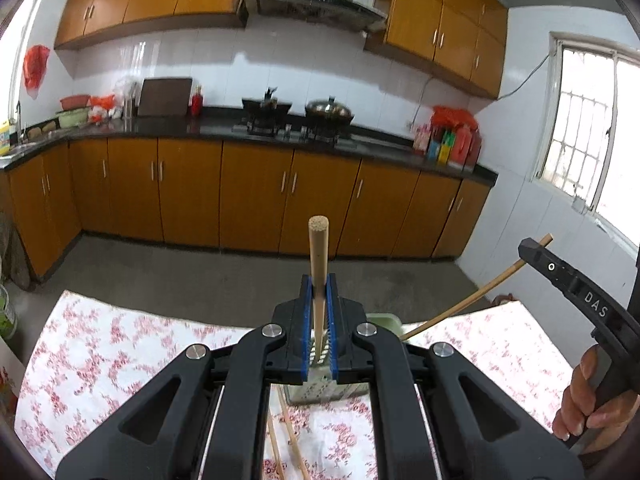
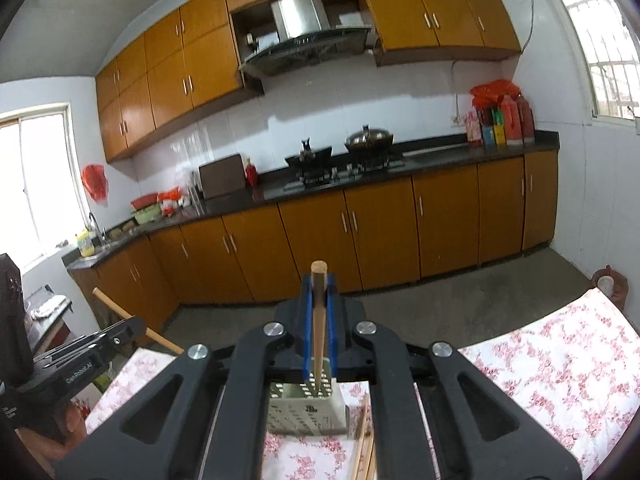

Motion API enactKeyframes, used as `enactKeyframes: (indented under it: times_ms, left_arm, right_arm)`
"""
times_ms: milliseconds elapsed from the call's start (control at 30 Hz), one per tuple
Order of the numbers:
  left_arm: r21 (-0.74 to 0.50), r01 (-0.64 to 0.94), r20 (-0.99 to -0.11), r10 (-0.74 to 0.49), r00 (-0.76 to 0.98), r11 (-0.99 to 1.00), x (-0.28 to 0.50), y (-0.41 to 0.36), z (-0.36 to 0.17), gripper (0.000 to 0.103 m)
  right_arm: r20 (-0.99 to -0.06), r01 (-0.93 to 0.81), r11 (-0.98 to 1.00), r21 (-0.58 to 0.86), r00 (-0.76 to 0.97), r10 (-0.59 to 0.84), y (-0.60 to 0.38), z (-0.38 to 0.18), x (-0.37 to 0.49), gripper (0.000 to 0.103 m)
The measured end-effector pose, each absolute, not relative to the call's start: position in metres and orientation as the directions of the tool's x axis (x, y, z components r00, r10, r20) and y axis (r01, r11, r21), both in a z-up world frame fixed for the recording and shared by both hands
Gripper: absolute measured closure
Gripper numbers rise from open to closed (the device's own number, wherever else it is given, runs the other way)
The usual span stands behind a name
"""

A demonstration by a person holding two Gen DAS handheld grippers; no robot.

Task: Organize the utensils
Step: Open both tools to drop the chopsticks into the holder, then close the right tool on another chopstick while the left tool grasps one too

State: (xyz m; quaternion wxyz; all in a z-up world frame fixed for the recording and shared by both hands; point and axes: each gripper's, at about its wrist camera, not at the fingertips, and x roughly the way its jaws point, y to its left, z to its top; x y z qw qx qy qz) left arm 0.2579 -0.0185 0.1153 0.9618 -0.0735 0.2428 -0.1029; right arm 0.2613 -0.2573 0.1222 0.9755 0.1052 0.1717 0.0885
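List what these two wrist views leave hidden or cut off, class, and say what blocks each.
- Holder inside: both views, masked by the gripper bodies, so its contents cannot be counted.
- Left chopstick's lower end: left view, behind the left gripper.
- Right chopstick's tip: right view, lost against the holder.
- Loose chopsticks on the table: cut off by the bottom edge and the gripper frames; number unclear.

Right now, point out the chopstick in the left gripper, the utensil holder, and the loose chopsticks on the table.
chopstick (image 1: 319, 256), left wrist view, upper shaft above the gripper.
utensil holder (image 2: 308, 412), right wrist view, perforated front wall.
loose chopsticks (image 2: 364, 440), right wrist view, mid shafts beside the holder.
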Motion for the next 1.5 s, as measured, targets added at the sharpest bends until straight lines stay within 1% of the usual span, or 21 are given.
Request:
enactKeyframes:
  times_ms: [167, 233, 300, 433, 533, 733, 833, 933, 1000, 1067, 1267, 1300, 1367, 1500]
  left_arm:
    - [-0.2, 0.15, -0.484, -0.231, 0.844, 0.968, 0.259, -0.015, 0.106, 0.096]
    - [-0.201, 0.15, -0.486, -0.232, 0.843, 0.968, 0.258, -0.015, 0.106, 0.096]
    - [-0.199, 0.142, -0.48, -0.222, 0.849, 0.97, 0.256, -0.014, 0.107, 0.096]
    - [-0.214, 0.135, -0.463, -0.223, 0.858, 0.967, 0.249, -0.008, 0.113, 0.095]
    - [-0.222, 0.127, -0.445, -0.217, 0.869, 0.967, 0.24, 0.001, 0.118, 0.095]
    - [-0.239, 0.1, -0.422, -0.196, 0.885, 0.966, 0.22, 0.022, 0.122, 0.094]
    - [-0.238, 0.08, -0.431, -0.178, 0.884, 0.968, 0.208, 0.036, 0.112, 0.094]
    - [-0.221, 0.05, -0.456, -0.148, 0.878, 0.974, 0.203, 0.045, 0.098, 0.094]
    - [-0.198, 0.024, -0.488, -0.12, 0.864, 0.98, 0.201, 0.051, 0.082, 0.094]
    - [-0.181, -0.001, -0.53, -0.096, 0.842, 0.984, 0.201, 0.056, 0.063, 0.094]
    - [-0.164, -0.064, -0.641, -0.057, 0.766, 0.984, 0.201, 0.071, 0.003, 0.093]
    - [-0.168, -0.069, -0.657, -0.059, 0.751, 0.983, 0.201, 0.072, -0.005, 0.091]
    - [-0.167, -0.088, -0.683, -0.051, 0.728, 0.982, 0.198, 0.075, -0.022, 0.074]
    - [-0.143, -0.089, -0.705, -0.038, 0.708, 0.986, 0.192, 0.073, -0.041, 0.072]
  right_arm:
    - [-0.349, -0.132, 0.963, 0.233, 0.913, 0.21, -0.25, 0.106, 0.27, 0.095]
    - [-0.348, -0.126, 0.963, 0.237, 0.915, 0.205, -0.25, 0.104, 0.268, 0.093]
    - [-0.338, -0.124, 0.964, 0.235, 0.92, 0.201, -0.252, 0.106, 0.263, 0.092]
    - [-0.31, -0.108, 0.968, 0.228, 0.934, 0.177, -0.258, 0.113, 0.25, 0.081]
    - [-0.295, -0.088, 0.971, 0.224, 0.943, 0.154, -0.267, 0.116, 0.235, 0.078]
    - [-0.316, -0.019, 0.971, 0.237, 0.944, 0.096, -0.295, 0.101, 0.208, 0.076]
    - [-0.367, 0.024, 0.971, 0.238, 0.928, 0.067, -0.309, 0.076, 0.199, 0.076]
    - [-0.452, 0.074, 0.968, 0.239, 0.891, 0.044, -0.317, 0.04, 0.2, 0.076]
    - [-0.516, 0.105, 0.966, 0.235, 0.856, 0.033, -0.318, 0.012, 0.204, 0.076]
    - [-0.581, 0.114, 0.964, 0.241, 0.813, 0.049, -0.316, -0.016, 0.209, 0.076]
    - [-0.717, 0.059, 0.97, 0.238, 0.684, 0.134, -0.279, -0.087, 0.22, 0.076]
    - [-0.728, 0.052, 0.972, 0.231, 0.671, 0.138, -0.274, -0.094, 0.22, 0.076]
    - [-0.747, 0.039, 0.975, 0.218, 0.65, 0.141, -0.262, -0.106, 0.223, 0.076]
    - [-0.767, 0.029, 0.98, 0.197, 0.627, 0.136, -0.252, -0.118, 0.23, 0.076]
